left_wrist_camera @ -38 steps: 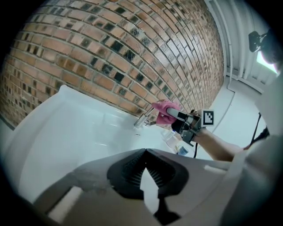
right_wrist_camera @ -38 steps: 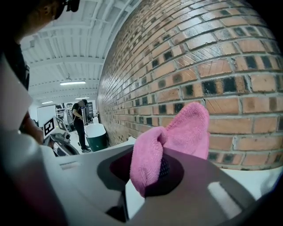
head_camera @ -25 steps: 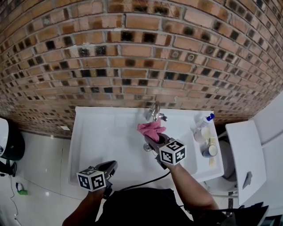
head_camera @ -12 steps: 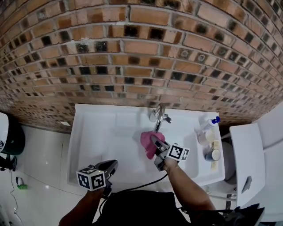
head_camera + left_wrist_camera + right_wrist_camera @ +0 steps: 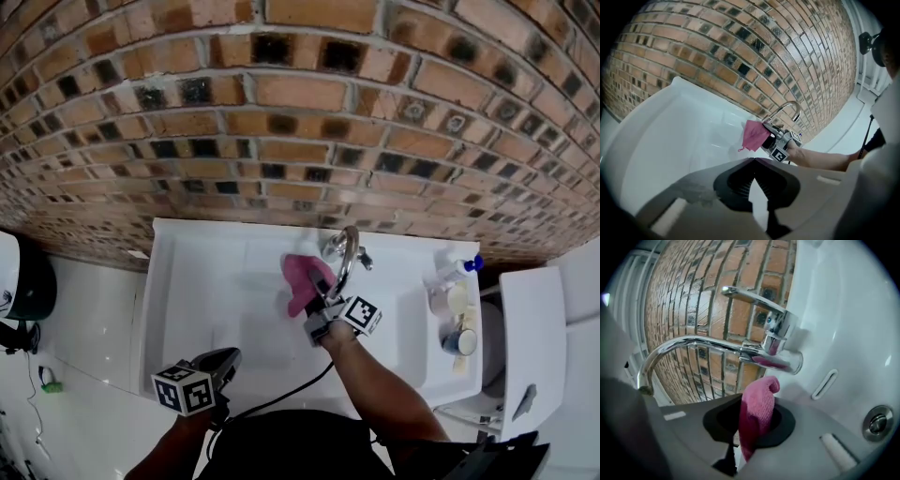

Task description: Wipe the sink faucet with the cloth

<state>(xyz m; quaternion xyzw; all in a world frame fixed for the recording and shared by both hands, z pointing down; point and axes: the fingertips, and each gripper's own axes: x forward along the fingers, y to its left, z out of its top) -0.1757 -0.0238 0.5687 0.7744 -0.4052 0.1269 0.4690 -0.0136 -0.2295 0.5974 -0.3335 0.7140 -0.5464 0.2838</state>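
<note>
Right gripper view shows the right tongs (image 5: pixel 749 430) clamped on a fold of the pink cloth (image 5: pixel 757 411), whose free end pokes up just under the base of the chrome faucet (image 5: pixel 740 347). I cannot tell whether the two touch. From the head view the cloth hangs to the left of the arched spout, over the white sink (image 5: pixel 211 286), so the wiping looks barely under way. The left tongs (image 5: pixel 752 164) are held low at the sink's near edge, well apart from the faucet, jaws together with nothing between them. The main risk is that only a narrow bunch of cloth sticks out past the jaws. If the push is too direct, the hard jaws rather than the cloth could meet the chrome and scrape it. A sweep upward could also catch the lever just above and start the water. A drag along the curved spout might pull the cloth out of its thin grip and drop it in the sink.
</note>
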